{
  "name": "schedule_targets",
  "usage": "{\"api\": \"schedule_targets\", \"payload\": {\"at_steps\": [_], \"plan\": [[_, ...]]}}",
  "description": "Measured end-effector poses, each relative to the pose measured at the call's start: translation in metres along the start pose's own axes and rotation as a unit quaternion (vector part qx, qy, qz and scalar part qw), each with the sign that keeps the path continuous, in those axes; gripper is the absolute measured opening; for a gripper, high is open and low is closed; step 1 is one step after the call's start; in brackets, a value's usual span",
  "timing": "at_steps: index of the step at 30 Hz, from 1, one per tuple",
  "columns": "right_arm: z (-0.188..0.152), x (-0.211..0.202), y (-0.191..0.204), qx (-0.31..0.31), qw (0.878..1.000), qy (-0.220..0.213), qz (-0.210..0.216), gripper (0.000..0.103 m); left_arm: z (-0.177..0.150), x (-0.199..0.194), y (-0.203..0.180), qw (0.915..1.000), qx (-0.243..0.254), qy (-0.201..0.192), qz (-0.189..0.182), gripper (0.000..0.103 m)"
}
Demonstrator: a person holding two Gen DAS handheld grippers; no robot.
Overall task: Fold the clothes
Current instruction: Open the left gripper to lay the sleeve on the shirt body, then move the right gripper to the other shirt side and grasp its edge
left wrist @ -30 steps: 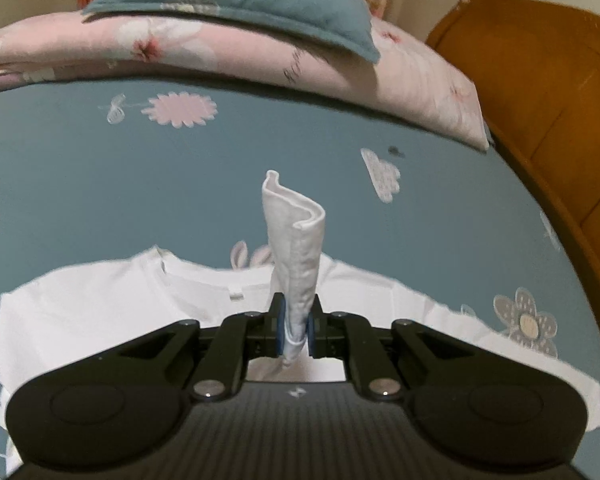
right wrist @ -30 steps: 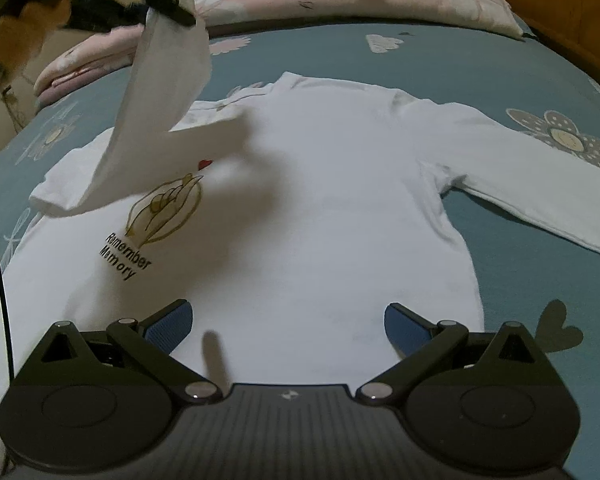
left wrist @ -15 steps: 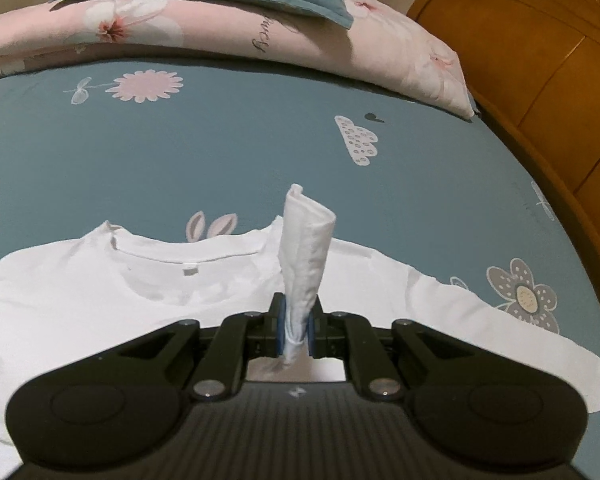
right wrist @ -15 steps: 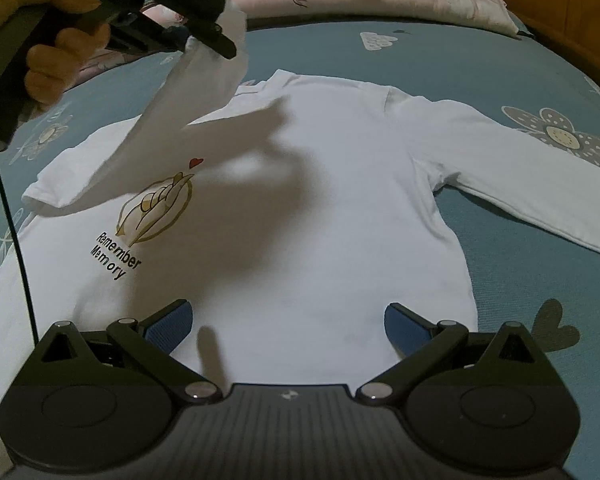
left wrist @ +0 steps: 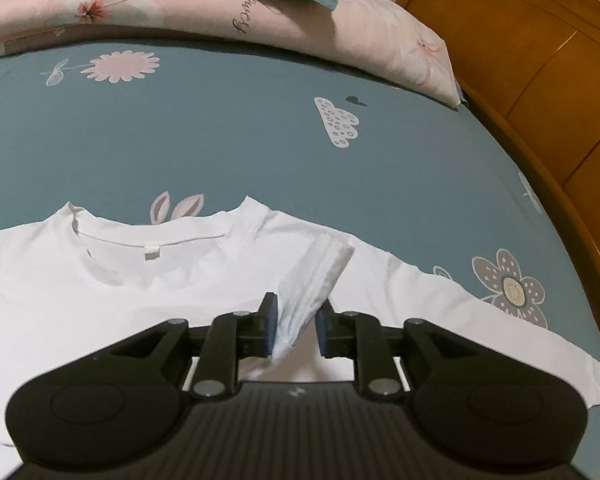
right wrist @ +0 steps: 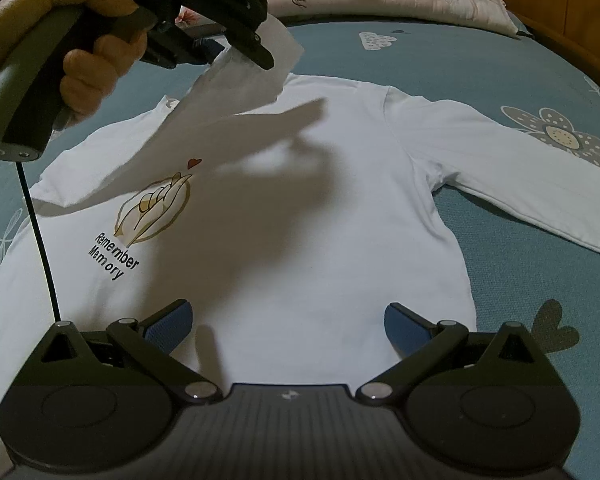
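Your white long-sleeve shirt (right wrist: 300,216) is lying flat, print side up, on the teal bed sheet (left wrist: 240,136), w/ the far sleeve (right wrist: 512,172) stretched out to the side. Your left gripper (left wrist: 296,326) has its fingers parted a bit, and the other sleeve's cuff (left wrist: 316,280) is sitting loose between them, touching just one pad afaict, lifted over the chest. Right gripper (right wrist: 288,322) is hovering near the hem w/ fingers wide apart, nothing in them.

Left gripper (left wrist: 294,326) fingers now parted, sleeve cuff (left wrist: 316,280) loosened
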State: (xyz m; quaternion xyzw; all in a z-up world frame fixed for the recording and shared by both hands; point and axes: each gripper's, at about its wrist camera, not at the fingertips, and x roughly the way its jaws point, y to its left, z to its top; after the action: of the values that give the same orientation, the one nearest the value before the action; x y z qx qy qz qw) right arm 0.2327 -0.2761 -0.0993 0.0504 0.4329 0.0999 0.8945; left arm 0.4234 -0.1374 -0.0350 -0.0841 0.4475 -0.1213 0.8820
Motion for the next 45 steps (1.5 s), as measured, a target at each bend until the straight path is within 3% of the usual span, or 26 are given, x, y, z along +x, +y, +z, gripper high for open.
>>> {"api": "schedule_targets", "payload": {"at_steps": [5, 10, 12, 14, 23, 31, 39, 45], "plan": [[0.001, 0.001, 0.000, 0.001, 1.000, -0.002, -0.002, 0.103, 0.001, -0.010, -0.010, 0.9996, 0.023, -0.012, -0.014, 0.037], [0.001, 0.001, 0.000, 0.000, 1.000, -0.002, -0.004, 0.103, -0.008, -0.027, -0.010, 0.9972, 0.068, -0.027, -0.017, 0.045], [0.001, 0.001, 0.000, 0.000, 1.000, -0.003, -0.004, 0.103, -0.017, -0.033, -0.002, 0.9963, 0.081, -0.028, -0.014, 0.064], [0.001, 0.001, -0.001, -0.001, 1.000, -0.004, -0.005, 0.103, -0.027, -0.039, 0.007, 0.9952, 0.093, -0.029, -0.011, 0.075], [0.001, 0.005, 0.000, -0.006, 1.000, -0.013, -0.012, 0.103, -0.086, -0.065, 0.057, 0.9920, 0.122, -0.030, 0.003, 0.077], [-0.005, 0.014, 0.013, -0.054, 0.997, -0.026, -0.050, 0.103, -0.152, -0.080, 0.094, 0.9857, 0.145, -0.075, 0.044, 0.079], [-0.007, 0.019, 0.015, -0.056, 0.995, -0.055, -0.062, 0.103, -0.157, -0.096, 0.168, 0.9927, 0.040, -0.096, 0.061, 0.081], [-0.011, 0.020, 0.017, -0.050, 0.993, -0.075, -0.070, 0.103, -0.164, -0.103, 0.208, 0.9950, 0.008, -0.097, 0.022, 0.083]]}}
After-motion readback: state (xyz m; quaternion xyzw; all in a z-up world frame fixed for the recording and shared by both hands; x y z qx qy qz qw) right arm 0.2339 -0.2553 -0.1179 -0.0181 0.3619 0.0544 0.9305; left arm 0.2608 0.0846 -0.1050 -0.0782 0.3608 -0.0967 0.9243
